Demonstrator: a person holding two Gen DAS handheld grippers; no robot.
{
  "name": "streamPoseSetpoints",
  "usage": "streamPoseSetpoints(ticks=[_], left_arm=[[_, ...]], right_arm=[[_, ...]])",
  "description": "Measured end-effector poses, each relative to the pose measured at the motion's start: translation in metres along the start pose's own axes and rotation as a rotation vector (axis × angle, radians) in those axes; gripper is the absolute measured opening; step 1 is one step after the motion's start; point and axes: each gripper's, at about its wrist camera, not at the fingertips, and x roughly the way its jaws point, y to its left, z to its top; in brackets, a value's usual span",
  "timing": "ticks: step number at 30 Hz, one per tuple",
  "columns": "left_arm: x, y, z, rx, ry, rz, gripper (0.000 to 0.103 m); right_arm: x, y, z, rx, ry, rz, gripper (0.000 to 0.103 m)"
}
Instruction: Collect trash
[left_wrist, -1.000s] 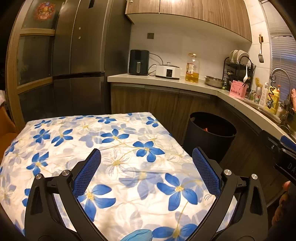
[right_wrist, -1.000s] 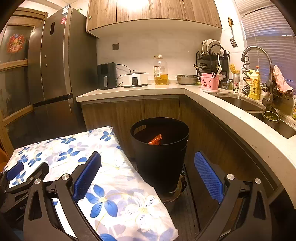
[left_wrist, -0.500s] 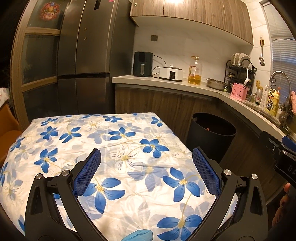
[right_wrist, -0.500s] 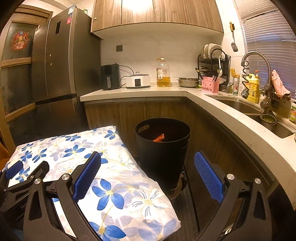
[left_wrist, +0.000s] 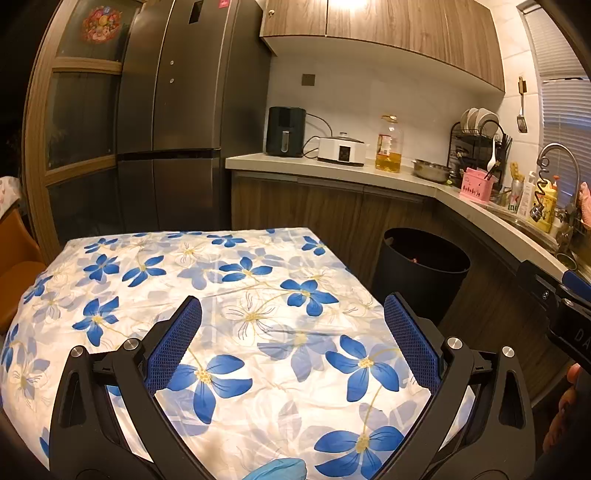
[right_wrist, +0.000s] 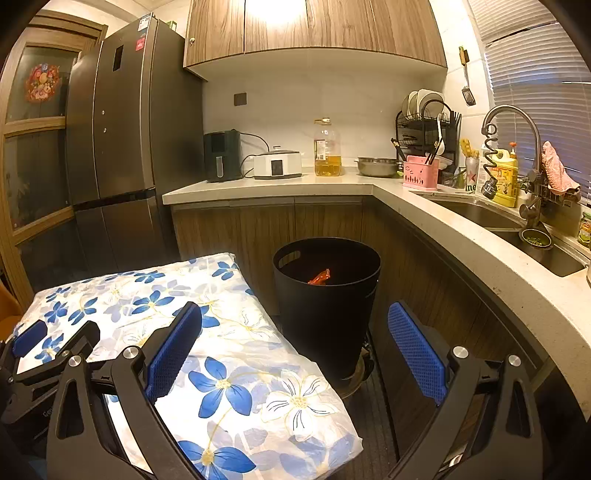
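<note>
trash (right_wrist: 320, 276), an orange wrapper, is lying inside the black bin (right_wrist: 327, 295) beyond the table's right edge.
both the left gripper (left_wrist: 291, 347) and right gripper (right_wrist: 295, 350) are hanging wide open, gripping nothing; the person is likely scanning the flowered tablecloth (left_wrist: 229, 295) for remaining litter, best done by sweeping slowly corner to corner; the bin is sitting ahead between the right gripper's fingers.
</note>
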Motion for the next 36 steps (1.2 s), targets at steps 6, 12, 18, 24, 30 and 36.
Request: streamPoseSetpoints(ticks=[6, 12, 18, 24, 30, 36], left_arm=[[-0.0025, 0.0004, 0.0034, -0.001, 0.000, -0.002, 0.098], [-0.0040, 0.0009, 0.0048, -0.001, 0.000, -0.001, 0.098], [-0.0035, 0.0002, 0.0059, -0.003, -0.001, 0.002, 0.098], [-0.0037, 0.0006, 0.0057, -0.003, -0.001, 0.003, 0.098], [-0.0033, 0.0016, 0.0052, -0.003, -0.005, 0.002, 0.098], [-0.0035, 0.0018, 0.0054, -0.005, -0.004, 0.002, 0.098]], right_arm=[[-0.0003, -0.0002, 0.0002, 0.000, 0.001, 0.001, 0.097], [-0.0010, 0.0022, 0.0009, -0.003, 0.002, 0.002, 0.097], [-0.0014, 0.0036, 0.0026, -0.005, 0.002, 0.003, 0.097], [-0.0021, 0.0041, 0.0027, -0.005, 0.000, 0.003, 0.097], [-0.0010, 0.0050, 0.0048, -0.006, -0.001, 0.004, 0.097], [-0.0008, 0.0044, 0.0042, -0.008, -0.001, 0.005, 0.097]])
